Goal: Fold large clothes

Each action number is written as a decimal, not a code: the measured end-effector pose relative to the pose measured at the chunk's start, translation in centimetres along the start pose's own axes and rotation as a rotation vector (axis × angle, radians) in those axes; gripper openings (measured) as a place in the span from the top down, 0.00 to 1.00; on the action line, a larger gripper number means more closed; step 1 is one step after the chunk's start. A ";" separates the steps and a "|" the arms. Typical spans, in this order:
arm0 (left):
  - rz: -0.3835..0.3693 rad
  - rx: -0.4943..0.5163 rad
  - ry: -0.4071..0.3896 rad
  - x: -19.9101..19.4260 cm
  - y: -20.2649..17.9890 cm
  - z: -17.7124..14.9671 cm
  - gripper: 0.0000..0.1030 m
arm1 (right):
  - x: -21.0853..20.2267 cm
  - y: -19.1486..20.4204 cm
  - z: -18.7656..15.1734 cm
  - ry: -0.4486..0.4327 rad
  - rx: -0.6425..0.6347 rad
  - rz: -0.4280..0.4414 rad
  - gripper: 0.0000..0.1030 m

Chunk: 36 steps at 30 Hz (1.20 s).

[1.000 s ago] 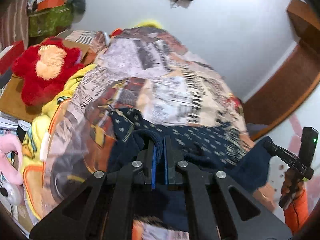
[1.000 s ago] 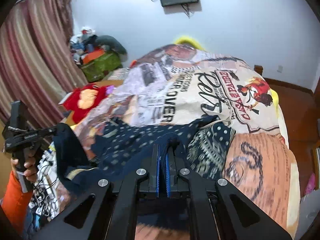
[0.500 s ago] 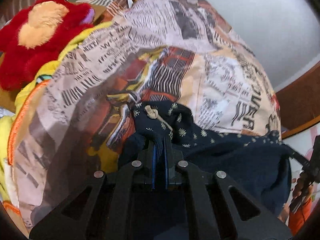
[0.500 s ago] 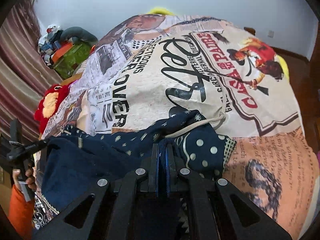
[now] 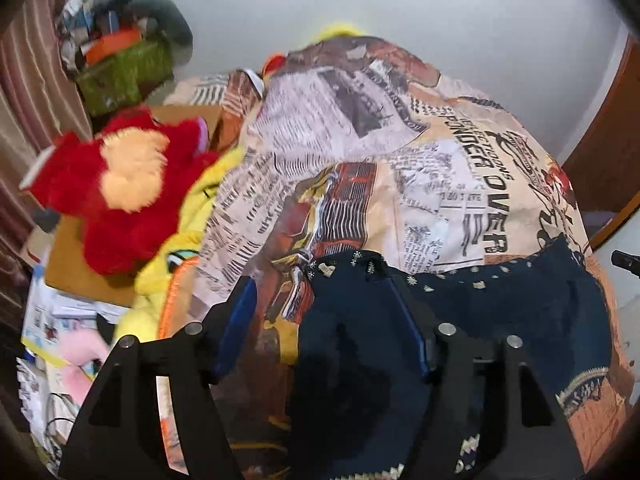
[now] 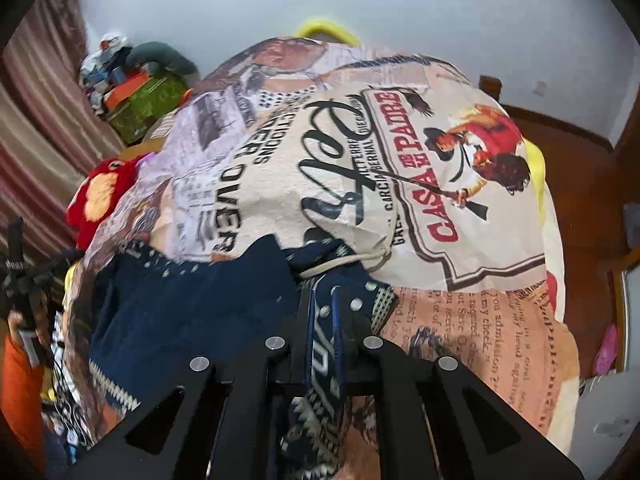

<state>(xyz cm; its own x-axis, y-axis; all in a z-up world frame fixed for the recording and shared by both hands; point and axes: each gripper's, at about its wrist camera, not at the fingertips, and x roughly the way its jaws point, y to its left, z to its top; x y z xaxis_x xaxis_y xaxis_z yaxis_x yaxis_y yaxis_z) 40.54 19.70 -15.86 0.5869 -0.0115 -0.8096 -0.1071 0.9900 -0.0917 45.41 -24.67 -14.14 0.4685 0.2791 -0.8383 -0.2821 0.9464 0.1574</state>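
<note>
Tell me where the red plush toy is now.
In the left wrist view, the red plush toy lies at the left, beside the bed's printed blanket, below the green box.

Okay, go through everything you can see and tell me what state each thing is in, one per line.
Left claw: open, jaws just opened, one edge of the navy garment loose between them.
Right claw: shut on the navy garment.
Navy garment: bunched on the printed bedspread, fold unfinished.
Red plush toy: lying beside the bed.

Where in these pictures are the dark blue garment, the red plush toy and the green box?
dark blue garment (image 5: pixel 520 312), left wrist view, spread dotted cloth.
red plush toy (image 5: pixel 108 196), left wrist view, red fur.
green box (image 6: pixel 150 100), right wrist view, front face.
</note>
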 end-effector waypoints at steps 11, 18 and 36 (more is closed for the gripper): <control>-0.134 0.148 0.136 2.1 -7.9 -6.5 0.35 | 1.3 4.9 -2.7 0.033 -0.079 0.057 0.94; -0.114 0.149 0.208 7.4 -10.2 -8.5 0.35 | 4.7 11.7 -5.4 0.118 -0.250 0.093 0.94; 0.002 -0.147 0.049 -1.3 1.1 -12.3 0.33 | -0.1 10.3 -7.5 0.006 -0.335 -0.149 0.94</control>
<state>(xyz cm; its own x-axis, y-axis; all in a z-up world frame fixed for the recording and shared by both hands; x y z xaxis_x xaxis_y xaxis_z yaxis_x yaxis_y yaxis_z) 29.79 19.06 -21.98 0.5470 -0.0195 -0.8369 -0.2267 0.9589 -0.1705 36.23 -16.17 -16.37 0.5203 0.1402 -0.8424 -0.4705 0.8703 -0.1457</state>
